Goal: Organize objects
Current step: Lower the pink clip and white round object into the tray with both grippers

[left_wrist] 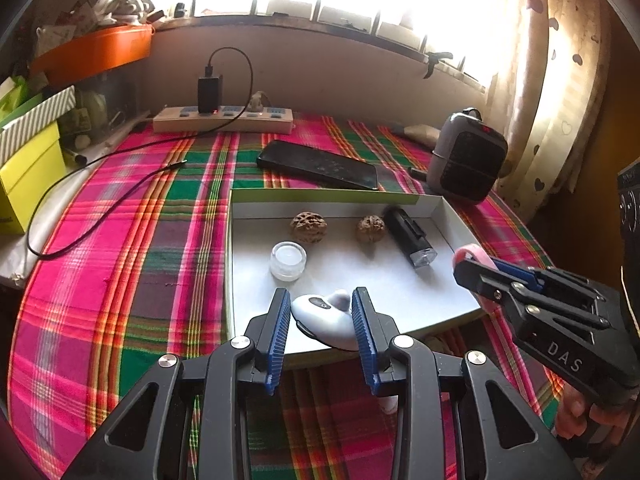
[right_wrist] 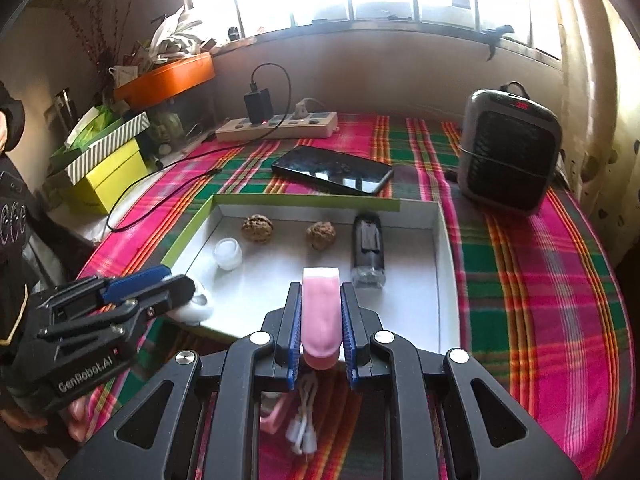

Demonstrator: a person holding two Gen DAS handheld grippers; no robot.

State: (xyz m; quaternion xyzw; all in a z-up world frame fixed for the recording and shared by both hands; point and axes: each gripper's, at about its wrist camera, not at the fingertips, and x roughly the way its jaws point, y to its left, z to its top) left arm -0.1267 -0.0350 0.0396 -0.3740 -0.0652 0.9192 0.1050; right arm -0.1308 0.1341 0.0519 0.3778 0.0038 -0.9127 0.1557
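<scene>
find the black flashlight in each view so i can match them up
Left wrist view: the black flashlight lies in the right part of the white tray, slanted, just right of the right-hand walnut.
Right wrist view: the black flashlight lies at centre, nearly upright in the picture, by the tray's right wall, above and right of the pink object.
Shared landmark: the black phone lying just behind the tray.
</scene>
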